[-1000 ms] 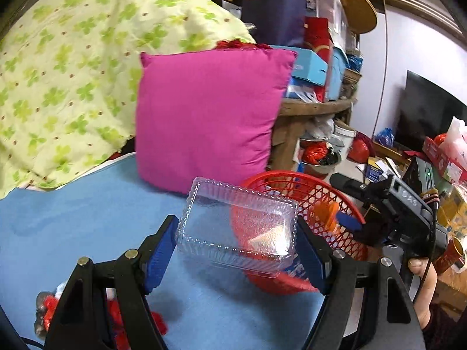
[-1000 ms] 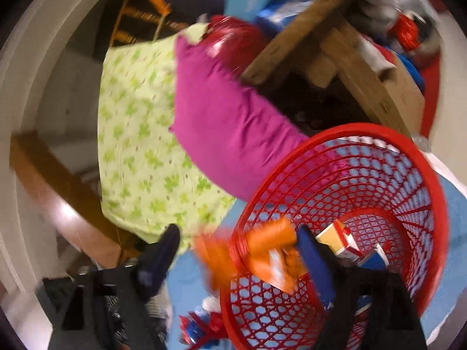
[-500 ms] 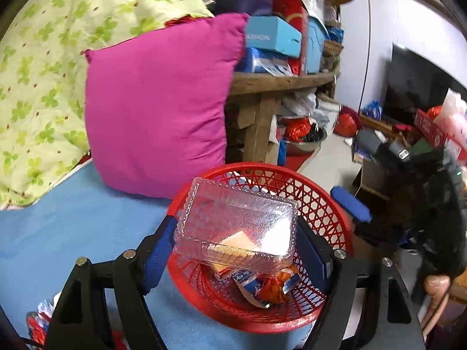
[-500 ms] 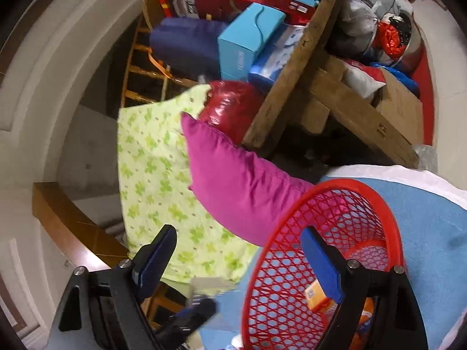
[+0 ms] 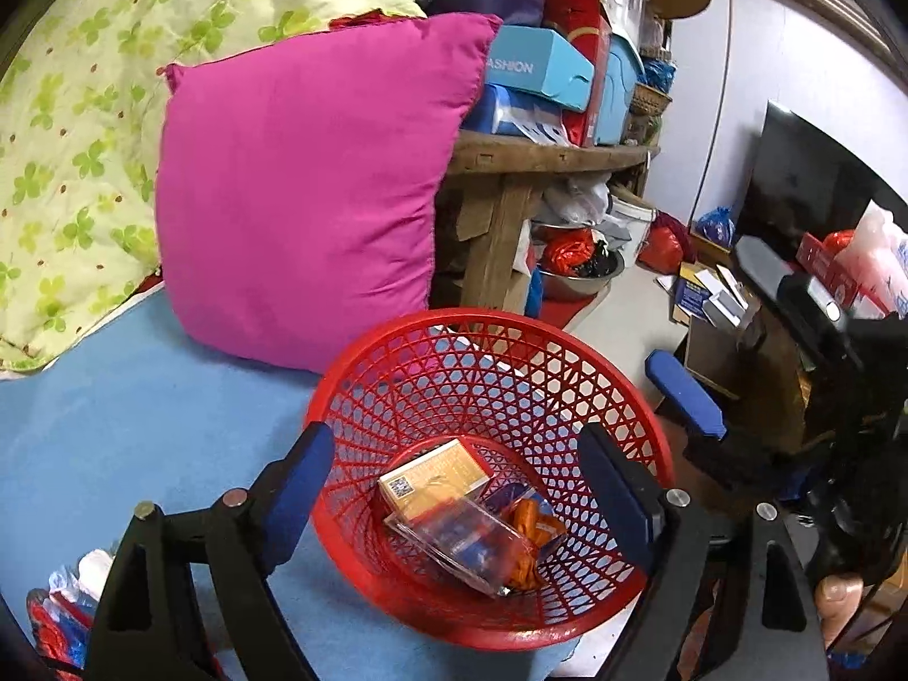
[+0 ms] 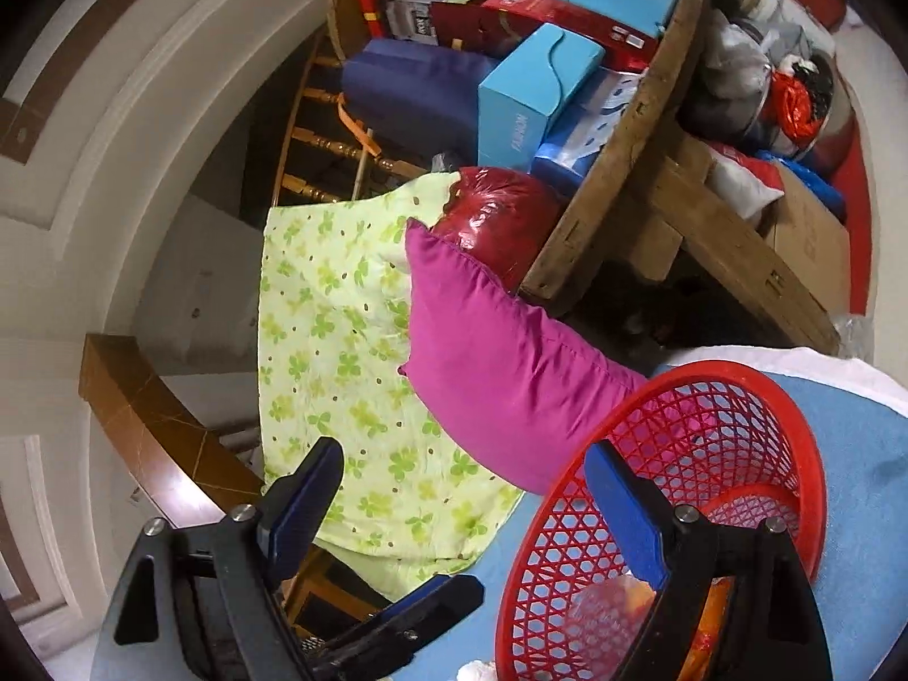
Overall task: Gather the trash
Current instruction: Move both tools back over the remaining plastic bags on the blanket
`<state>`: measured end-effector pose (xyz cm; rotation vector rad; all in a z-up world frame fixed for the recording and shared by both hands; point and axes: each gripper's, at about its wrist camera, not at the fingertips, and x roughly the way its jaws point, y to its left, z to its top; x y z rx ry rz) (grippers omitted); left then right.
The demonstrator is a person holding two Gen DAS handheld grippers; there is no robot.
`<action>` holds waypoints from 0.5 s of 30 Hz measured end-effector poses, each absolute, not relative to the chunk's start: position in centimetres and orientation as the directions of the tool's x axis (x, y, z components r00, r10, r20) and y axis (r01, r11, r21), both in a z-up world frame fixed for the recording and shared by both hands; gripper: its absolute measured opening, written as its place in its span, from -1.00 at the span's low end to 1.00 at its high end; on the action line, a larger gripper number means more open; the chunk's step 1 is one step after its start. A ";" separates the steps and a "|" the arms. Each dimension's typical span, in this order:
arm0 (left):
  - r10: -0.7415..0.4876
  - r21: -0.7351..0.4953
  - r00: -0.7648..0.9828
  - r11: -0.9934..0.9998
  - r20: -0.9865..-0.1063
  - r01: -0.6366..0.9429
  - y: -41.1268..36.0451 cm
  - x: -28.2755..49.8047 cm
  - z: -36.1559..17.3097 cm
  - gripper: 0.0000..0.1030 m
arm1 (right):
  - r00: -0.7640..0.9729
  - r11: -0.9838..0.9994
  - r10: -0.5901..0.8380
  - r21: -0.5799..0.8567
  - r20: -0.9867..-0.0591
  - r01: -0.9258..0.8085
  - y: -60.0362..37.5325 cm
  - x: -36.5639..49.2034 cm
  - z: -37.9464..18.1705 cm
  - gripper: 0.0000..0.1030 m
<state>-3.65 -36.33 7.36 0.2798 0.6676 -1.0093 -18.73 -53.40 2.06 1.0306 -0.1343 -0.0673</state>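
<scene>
A red mesh basket stands on the blue bed sheet; it also shows in the right wrist view. Inside lie a clear plastic clamshell box, an orange-and-white carton and an orange wrapper. My left gripper is open and empty just above the basket's near rim. My right gripper is open and empty, raised beside the basket; one of its blue pads shows in the left wrist view.
A magenta cushion leans behind the basket against a green-patterned quilt. A cluttered wooden table stands beyond the bed. Red and blue wrappers lie on the sheet at lower left. A dark TV is at right.
My left gripper carried the clear box over the basket, opened and dropped it in. My right gripper released the orange wrapper into the basket and pulled up and away.
</scene>
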 end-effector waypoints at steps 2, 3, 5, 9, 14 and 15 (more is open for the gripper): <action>-0.697 -0.078 0.379 0.528 -0.609 0.846 -34.9 -3.7 7.8 0.70 | 0.992 0.522 -0.106 0.853 0.072 -0.006 -53.1 -18.4 2.2 0.74; -0.700 -0.079 0.393 0.538 -0.596 0.839 -34.0 -3.6 8.1 0.70 | 0.992 0.527 -0.102 0.850 0.069 -0.005 -53.0 -18.2 2.3 0.74; -0.698 -0.085 0.427 0.571 -0.575 0.817 -31.5 -3.2 8.5 0.70 | 0.994 0.543 -0.088 0.840 0.067 -0.009 -52.5 -17.8 2.6 0.74; -0.644 -0.077 0.543 0.679 -0.539 0.730 -24.5 -1.7 8.4 0.70 | 0.998 0.607 -0.033 0.794 0.060 -0.027 -50.2 -16.5 3.5 0.74; -0.455 0.003 0.734 0.849 -0.504 0.528 -14.8 0.0 6.4 0.70 | 0.997 0.719 0.072 0.690 0.041 -0.080 -45.0 -14.1 5.0 0.74; -0.406 0.013 0.762 0.879 -0.505 0.476 -12.8 0.3 5.8 0.70 | 0.995 0.736 0.099 0.670 0.033 -0.096 -43.7 -13.5 5.2 0.74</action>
